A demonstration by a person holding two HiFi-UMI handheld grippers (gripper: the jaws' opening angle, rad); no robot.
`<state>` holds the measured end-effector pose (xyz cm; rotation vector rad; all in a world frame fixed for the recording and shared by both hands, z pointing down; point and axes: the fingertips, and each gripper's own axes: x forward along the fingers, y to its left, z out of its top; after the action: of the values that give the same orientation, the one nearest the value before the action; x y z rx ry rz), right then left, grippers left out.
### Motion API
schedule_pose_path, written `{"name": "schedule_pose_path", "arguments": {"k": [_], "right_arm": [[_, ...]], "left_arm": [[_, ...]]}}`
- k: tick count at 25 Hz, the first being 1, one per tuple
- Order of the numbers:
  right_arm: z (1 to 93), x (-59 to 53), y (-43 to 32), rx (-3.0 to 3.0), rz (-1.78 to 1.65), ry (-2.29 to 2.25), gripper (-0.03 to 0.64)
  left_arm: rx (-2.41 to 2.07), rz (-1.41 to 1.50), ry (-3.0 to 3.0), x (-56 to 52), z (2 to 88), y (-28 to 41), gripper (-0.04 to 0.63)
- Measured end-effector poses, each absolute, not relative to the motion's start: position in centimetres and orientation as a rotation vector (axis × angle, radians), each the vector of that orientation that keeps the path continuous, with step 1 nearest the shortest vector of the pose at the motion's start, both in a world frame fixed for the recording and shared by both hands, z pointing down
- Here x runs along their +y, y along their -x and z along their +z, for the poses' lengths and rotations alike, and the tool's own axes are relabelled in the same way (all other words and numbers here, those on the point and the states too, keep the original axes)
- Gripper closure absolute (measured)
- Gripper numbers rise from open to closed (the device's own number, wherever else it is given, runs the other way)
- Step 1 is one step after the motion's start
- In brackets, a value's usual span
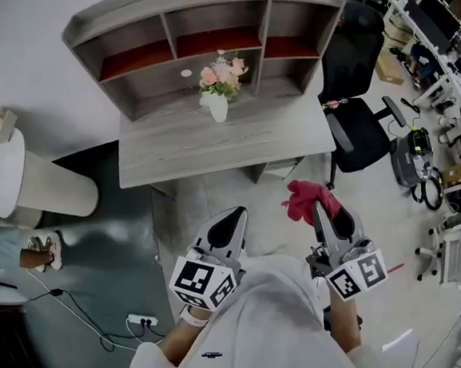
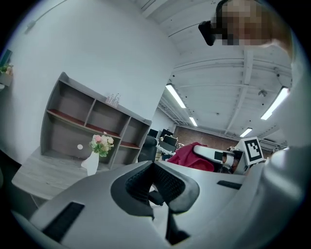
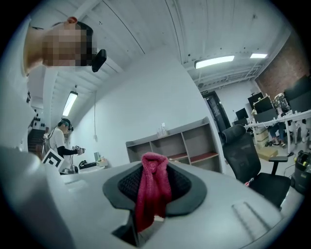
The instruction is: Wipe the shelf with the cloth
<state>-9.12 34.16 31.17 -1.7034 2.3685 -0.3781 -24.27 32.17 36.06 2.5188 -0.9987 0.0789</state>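
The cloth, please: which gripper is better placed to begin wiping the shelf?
Right: the right gripper is shut on the red cloth; the left gripper is shut on nothing. Both sit short of the shelf.

Grey hand-held grippers (image 1: pixel 233 215) (image 1: pixel 319 210), black-white marker cubes (image 1: pixel 202 282), white top (image 1: pixel 263 328).

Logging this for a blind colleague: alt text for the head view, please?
From above, the right gripper is shut on a red cloth and the left gripper is shut and empty, both held in front of a grey desk carrying a shelf unit and a vase of flowers.
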Motion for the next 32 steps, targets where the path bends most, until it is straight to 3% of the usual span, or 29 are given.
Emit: {"name": "schedule_pose_path", "arguments": {"k": [17, 32], "right_arm": [[35.1, 21.2, 7.2, 2.337, -0.53, 1.64, 0.509], [32.8, 8.0, -0.6, 2.458, -0.434, 1.389, 0.509]], "left_arm": [[-1.039, 0.179, -2.502, 20.2, 37.8, 22.0, 0.589], [-1.121, 0.19, -2.517, 7.5, 35.5, 10.2, 0.589]]}}
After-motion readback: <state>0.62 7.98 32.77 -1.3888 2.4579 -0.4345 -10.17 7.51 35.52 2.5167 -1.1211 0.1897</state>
